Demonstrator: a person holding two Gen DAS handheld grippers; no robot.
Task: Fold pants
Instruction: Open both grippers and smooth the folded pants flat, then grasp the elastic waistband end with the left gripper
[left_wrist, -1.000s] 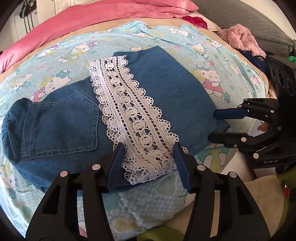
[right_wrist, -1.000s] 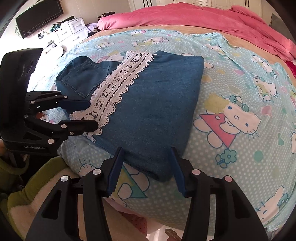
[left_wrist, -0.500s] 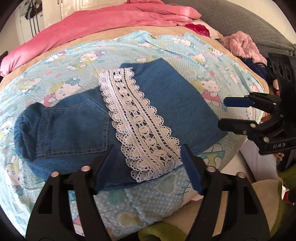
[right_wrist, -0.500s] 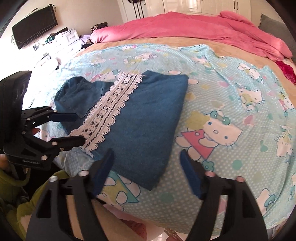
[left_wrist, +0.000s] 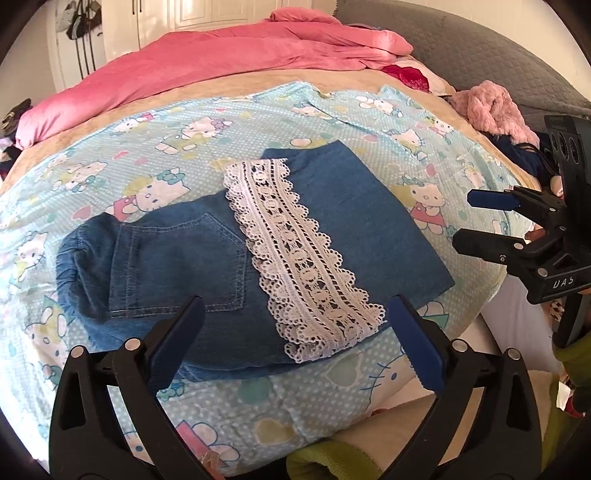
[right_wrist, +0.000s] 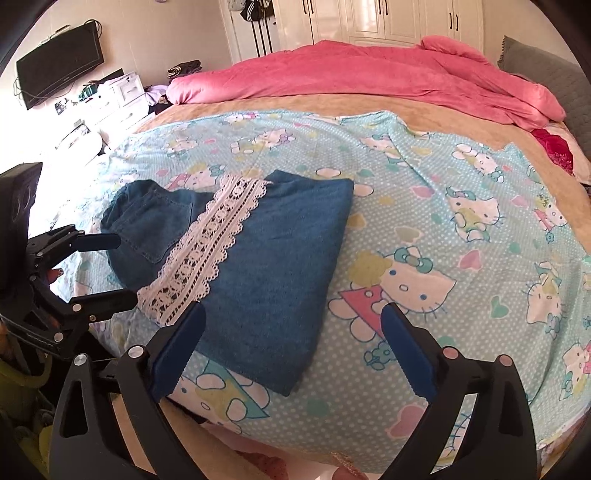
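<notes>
Two grippers spread wide, holding nothing: left gripper (left_wrist: 295, 325), right gripper (right_wrist: 291, 332) | folded pants (left_wrist: 258, 251) just ahead on sheet (left_wrist: 258, 406)

You see matt blue denim pants (left_wrist: 207, 258) with a white openwork lace band (left_wrist: 299, 258), lying on a thin printed cotton-looking sheet (left_wrist: 155, 155). Your left gripper (left_wrist: 295, 343) looks like matt black plastic with blue ribbed pads (left_wrist: 417, 347) and shiny metal rivets.

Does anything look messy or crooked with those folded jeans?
Mostly tidy. The denim pants lie folded, but the white lace hem runs diagonally, its end hanging past the near fold edge.
</notes>
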